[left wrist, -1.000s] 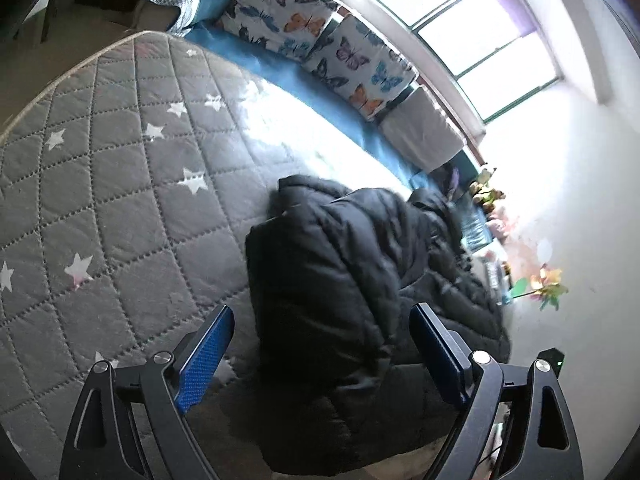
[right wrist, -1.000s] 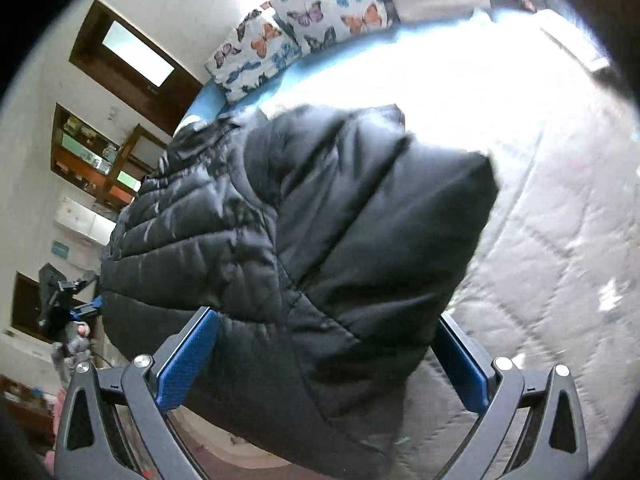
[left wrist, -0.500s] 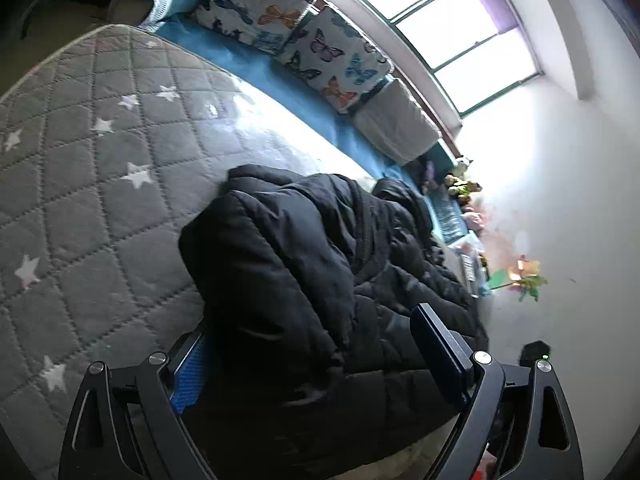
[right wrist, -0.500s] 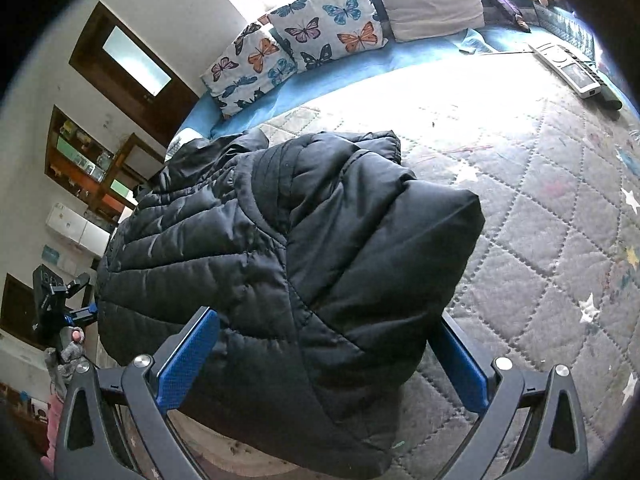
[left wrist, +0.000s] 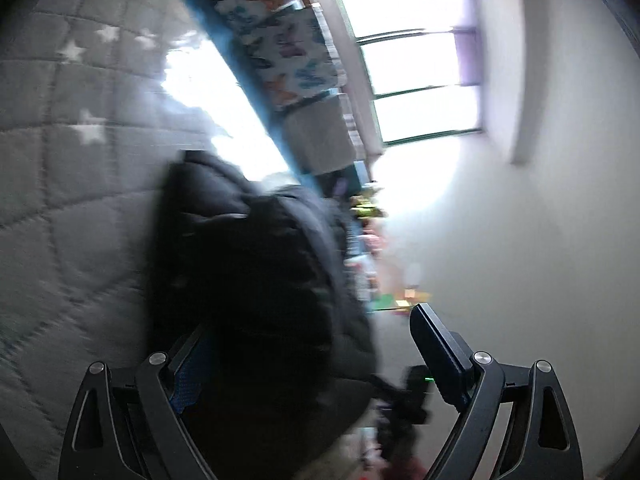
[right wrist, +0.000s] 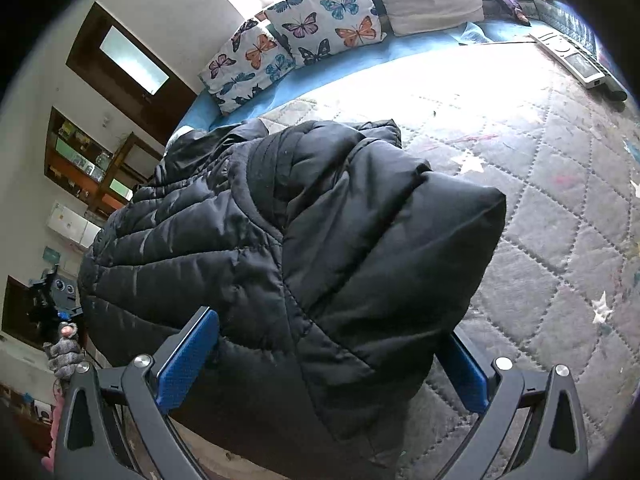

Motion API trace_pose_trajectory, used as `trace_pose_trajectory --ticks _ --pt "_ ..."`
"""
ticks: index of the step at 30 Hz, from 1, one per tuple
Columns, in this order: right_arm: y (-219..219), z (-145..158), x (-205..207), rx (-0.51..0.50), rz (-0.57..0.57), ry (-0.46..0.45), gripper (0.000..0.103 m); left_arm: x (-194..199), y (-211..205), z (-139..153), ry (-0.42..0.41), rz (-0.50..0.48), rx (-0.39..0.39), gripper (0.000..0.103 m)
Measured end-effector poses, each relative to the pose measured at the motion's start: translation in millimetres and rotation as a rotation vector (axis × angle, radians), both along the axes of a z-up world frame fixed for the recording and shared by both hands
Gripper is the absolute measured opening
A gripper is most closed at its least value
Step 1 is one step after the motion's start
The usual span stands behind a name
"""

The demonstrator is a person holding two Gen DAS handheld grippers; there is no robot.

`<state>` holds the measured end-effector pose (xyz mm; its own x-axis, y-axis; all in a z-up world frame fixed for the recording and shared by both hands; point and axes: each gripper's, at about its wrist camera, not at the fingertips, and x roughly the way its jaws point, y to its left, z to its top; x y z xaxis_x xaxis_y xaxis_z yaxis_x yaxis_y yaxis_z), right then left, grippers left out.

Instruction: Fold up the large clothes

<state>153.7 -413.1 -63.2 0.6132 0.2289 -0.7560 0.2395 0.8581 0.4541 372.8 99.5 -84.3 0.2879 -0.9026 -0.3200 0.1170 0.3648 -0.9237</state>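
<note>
Right gripper [right wrist: 320, 364]: jaws spread wide, with the black quilted puffer jacket [right wrist: 304, 240] bulging between the blue pads; no clamping visible. The jacket lies bunched in a thick fold on the grey star-quilted mattress [right wrist: 560, 216]. Left gripper [left wrist: 308, 356]: jaws wide; the blurred view suggests the jacket fills only its left side. Beyond lie butterfly pillows [right wrist: 320, 28].

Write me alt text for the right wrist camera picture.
A black puffer jacket lies bunched on a grey star-quilted mattress, between the open blue-padded fingers of a handheld gripper. Butterfly cushions line the far edge.
</note>
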Motion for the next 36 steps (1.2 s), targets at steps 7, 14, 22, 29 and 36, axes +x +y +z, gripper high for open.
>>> trace_pose_trajectory --ticks 7,14,22,29,36 --pt "-0.2 0.6 0.2 -0.005 0.003 0.017 0.103 3.6 0.2 4.1 -0.013 0.024 0.202 0.096" --pt "-0.7 -2.7 2.4 0.015 -0.002 0.017 0.103 6.1 -27.0 11.2 -0.079 -0.023 0.269 0.096" --pt "-8.6 -12.1 -2.0 0.092 0.026 0.030 0.103 2.7 -28.6 -5.7 -0.060 -0.008 0.396 0.100" --pt "-17.3 -27.8 8.6 0.227 0.030 0.015 0.103 7.5 -40.5 -15.3 -0.036 -0.026 0.427 0.103" --pt "-6.3 -25.2 23.6 0.230 0.054 0.044 0.103 14.1 -67.4 -19.5 -0.015 -0.084 0.389 0.103"
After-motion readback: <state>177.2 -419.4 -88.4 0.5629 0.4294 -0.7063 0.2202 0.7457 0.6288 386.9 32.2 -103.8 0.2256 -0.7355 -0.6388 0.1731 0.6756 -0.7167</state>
